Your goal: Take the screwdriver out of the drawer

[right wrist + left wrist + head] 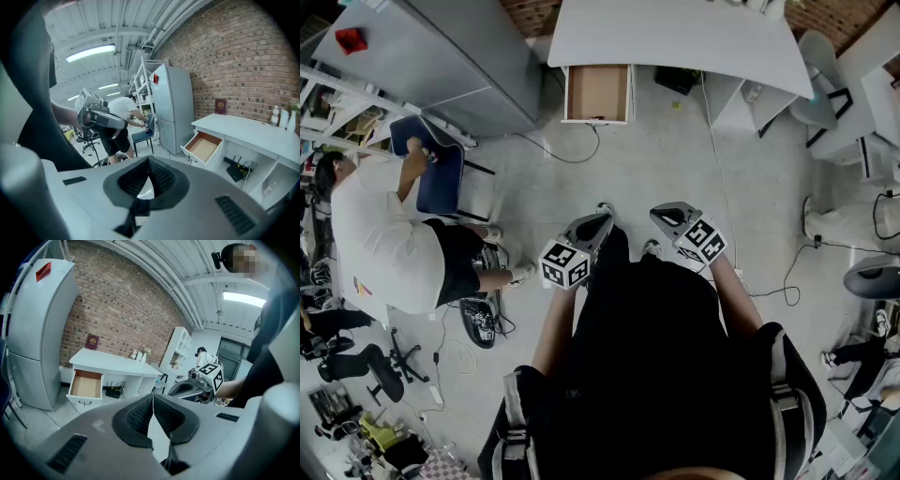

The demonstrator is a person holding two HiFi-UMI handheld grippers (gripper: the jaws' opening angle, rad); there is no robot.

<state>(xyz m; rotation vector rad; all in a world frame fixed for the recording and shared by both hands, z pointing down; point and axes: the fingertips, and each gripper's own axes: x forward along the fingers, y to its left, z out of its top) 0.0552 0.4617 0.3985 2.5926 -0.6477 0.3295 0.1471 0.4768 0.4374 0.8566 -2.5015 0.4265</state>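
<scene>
The open drawer [598, 92] sticks out of a white desk [675, 33] at the far side of the floor. Its brown inside looks bare, and no screwdriver shows in any view. The drawer [86, 384] is small and far off in the left gripper view, and the drawer [205, 146] is equally distant in the right gripper view. My left gripper [602, 217] and right gripper [661, 214] are held close to my body, well short of the desk. Both are shut with nothing between the pads. Up close, the left gripper [153, 399] and right gripper [149, 164] show the pads touching.
A grey fridge [450, 56] stands left of the desk. A person in a white shirt [380, 239] bends over a blue chair [441, 173] at the left. A black router [678, 80] sits under the desk, and cables [572, 155] trail across the floor.
</scene>
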